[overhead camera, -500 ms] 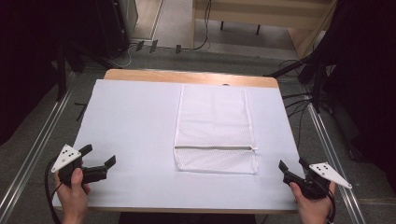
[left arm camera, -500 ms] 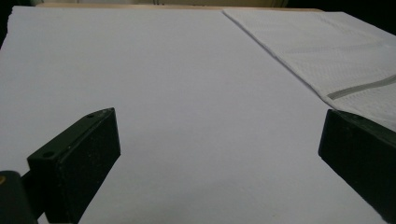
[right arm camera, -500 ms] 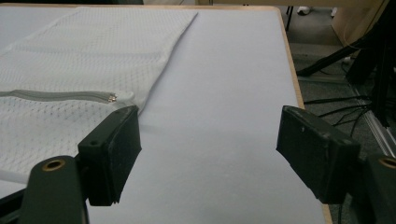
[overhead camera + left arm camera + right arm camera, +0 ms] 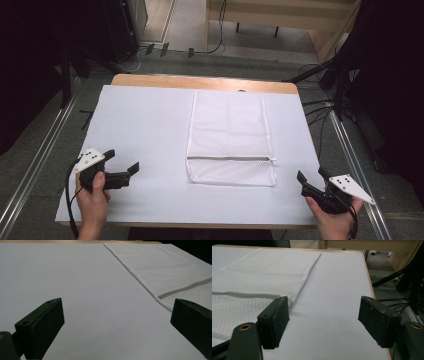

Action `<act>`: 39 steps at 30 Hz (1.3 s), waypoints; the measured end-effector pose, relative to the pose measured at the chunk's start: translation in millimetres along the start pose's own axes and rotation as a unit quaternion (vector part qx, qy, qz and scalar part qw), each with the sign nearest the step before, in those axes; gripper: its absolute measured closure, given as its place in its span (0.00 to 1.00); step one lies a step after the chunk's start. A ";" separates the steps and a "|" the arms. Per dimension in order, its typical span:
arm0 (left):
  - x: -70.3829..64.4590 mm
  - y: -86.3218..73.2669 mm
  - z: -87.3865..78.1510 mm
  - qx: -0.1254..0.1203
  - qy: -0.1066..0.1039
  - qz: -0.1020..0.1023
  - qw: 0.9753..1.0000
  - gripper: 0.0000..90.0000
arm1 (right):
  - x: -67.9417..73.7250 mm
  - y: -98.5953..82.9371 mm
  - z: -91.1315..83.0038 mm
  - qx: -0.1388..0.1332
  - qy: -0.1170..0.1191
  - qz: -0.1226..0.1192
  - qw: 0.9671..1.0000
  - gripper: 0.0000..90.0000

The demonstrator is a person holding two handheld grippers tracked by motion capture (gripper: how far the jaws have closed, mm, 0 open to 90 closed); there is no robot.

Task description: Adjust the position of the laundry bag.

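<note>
Nothing had been handled yet, by my read. Table (image 4: 150,120) carried one white mesh bag (image 4: 227,127) flat, right of centre, zipper (image 4: 230,158) toward the near edge. Left gripper (image 4: 122,168) and right gripper (image 4: 310,176) sat at the near corners, jaws spread, empty, well apart from it. No obstructions.

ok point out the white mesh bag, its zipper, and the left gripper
white mesh zippered laundry bag (image 4: 227,125), high view, upper panel
grey zipper (image 4: 230,158), high view, mid-length
left gripper (image 4: 121,164), high view, between its fingertips
</note>
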State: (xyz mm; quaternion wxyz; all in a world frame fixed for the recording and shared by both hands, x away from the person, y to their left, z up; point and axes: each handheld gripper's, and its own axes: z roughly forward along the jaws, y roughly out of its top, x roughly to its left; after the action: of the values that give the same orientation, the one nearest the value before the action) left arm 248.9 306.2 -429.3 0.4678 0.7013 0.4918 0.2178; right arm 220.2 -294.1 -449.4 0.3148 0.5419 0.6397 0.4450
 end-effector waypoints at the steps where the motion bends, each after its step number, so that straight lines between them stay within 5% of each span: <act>1: -3.3 2.9 4.5 0.006 -0.002 0.003 1.000 0.00 | 0.0 0.0 0.0 0.000 0.000 0.000 1.000 0.29; 4: -10.3 11.8 20.4 0.027 -0.010 0.008 1.000 0.00 | -1.2 -1.6 0.8 0.003 0.006 0.008 1.000 0.31; 8: -17.5 23.6 48.9 0.046 -0.037 -0.025 0.998 0.00 | -3.3 -4.3 1.1 0.008 0.010 0.012 1.000 0.33; 11: -25.4 29.0 61.5 0.063 -0.015 -0.023 0.998 0.07 | -3.2 -4.4 1.0 0.007 0.011 0.009 1.000 0.34; 12: -34.4 34.7 74.6 0.089 0.019 -0.012 0.996 0.17 | -2.8 -4.6 1.2 0.007 0.013 0.006 1.000 0.36; 17: -43.3 47.3 94.3 0.096 -0.016 -0.040 0.994 0.17 | -0.9 -5.0 2.9 0.005 0.017 0.003 1.000 0.37; 20: -51.3 57.4 110.4 0.117 0.000 -0.044 0.992 0.26 | 1.9 -5.9 3.7 0.010 0.016 -0.009 1.000 0.37; 23: -57.3 63.9 126.9 0.145 -0.010 -0.046 0.988 0.37 | 3.2 -6.0 4.2 0.008 0.022 -0.013 1.000 0.38; 24: -59.2 66.3 137.0 0.159 -0.026 -0.057 0.985 0.40 | 3.4 -5.9 4.5 0.007 0.023 -0.011 1.000 0.40; 25: -59.2 66.3 137.0 0.159 -0.026 -0.057 0.985 0.43 | 3.4 -5.9 4.5 0.007 0.023 -0.011 1.000 0.40; 26: -59.7 67.0 147.1 0.172 -0.035 -0.075 0.982 0.46 | 3.9 -6.0 4.6 0.007 0.027 -0.007 1.000 0.42; 27: -59.7 67.0 147.1 0.172 -0.035 -0.075 0.982 0.48 | 3.9 -6.0 4.6 0.007 0.027 -0.007 1.000 0.42; 28: -59.8 66.8 156.8 0.185 -0.035 -0.088 0.978 0.49 | 5.0 -6.0 5.0 0.007 0.031 -0.010 0.999 0.43; 29: -59.8 66.8 156.8 0.185 -0.035 -0.088 0.978 0.51 | 5.0 -6.0 5.0 0.007 0.031 -0.010 0.999 0.43; 32: -60.5 64.4 170.9 0.215 -0.041 -0.104 0.970 0.56 | 8.0 -6.7 5.7 0.009 0.042 -0.014 0.999 0.44; 35: -62.5 63.0 173.9 0.225 -0.041 -0.102 0.968 0.60 | 8.7 -7.1 6.0 0.009 0.044 -0.016 0.999 0.44; 36: -63.6 61.5 176.5 0.237 -0.045 -0.106 0.965 0.61 | 9.0 -7.5 6.2 0.011 0.047 -0.012 0.999 0.44; 39: -65.4 59.5 179.4 0.248 -0.049 -0.106 0.962 0.65 | 8.0 -7.8 6.5 0.011 0.049 -0.013 0.999 0.44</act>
State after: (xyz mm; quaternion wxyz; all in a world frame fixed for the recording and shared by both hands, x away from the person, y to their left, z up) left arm 387.6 163.8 -451.3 0.3234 0.7486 0.5788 0.0039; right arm 221.0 -284.9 -458.5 0.2829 0.5149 0.6659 0.4597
